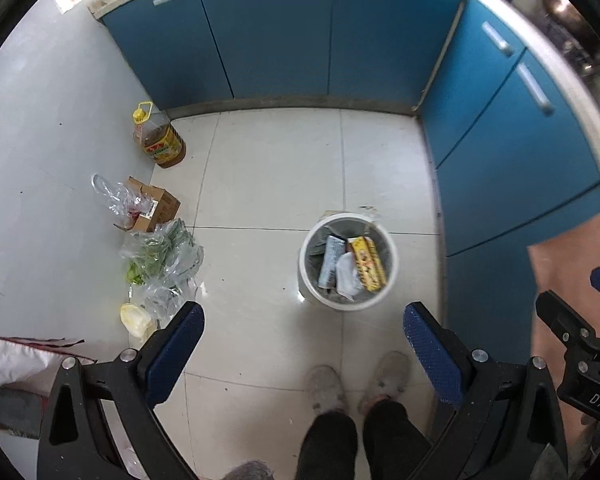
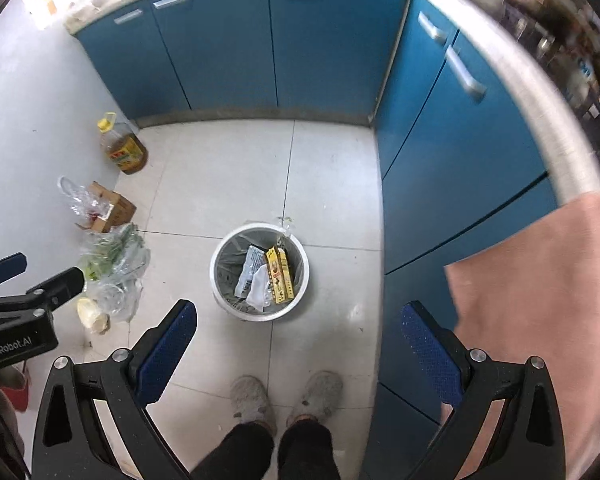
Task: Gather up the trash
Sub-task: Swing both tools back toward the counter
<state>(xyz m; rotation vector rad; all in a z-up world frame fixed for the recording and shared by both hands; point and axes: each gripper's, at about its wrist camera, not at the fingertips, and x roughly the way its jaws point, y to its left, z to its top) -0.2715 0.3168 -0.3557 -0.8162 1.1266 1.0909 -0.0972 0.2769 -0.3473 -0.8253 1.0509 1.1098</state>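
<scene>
A white round trash bin (image 1: 392,264) stands on the tiled floor, also in the right wrist view (image 2: 220,284). Inside lie a yellow box (image 1: 367,263), a grey-white packet (image 1: 331,260) and crumpled white paper (image 1: 348,276). My left gripper (image 1: 304,328) is open and empty, high above the floor near the bin. My right gripper (image 2: 299,326) is open and empty, also high above the bin. Each gripper shows at the edge of the other's view.
An oil bottle (image 1: 158,136), a cardboard box (image 1: 156,208) and clear plastic bags with greens (image 1: 160,256) lie along the left wall. Blue cabinets (image 1: 276,36) line the back and right. A pink cloth (image 2: 540,288) hangs at right. The person's feet (image 2: 288,400) stand below.
</scene>
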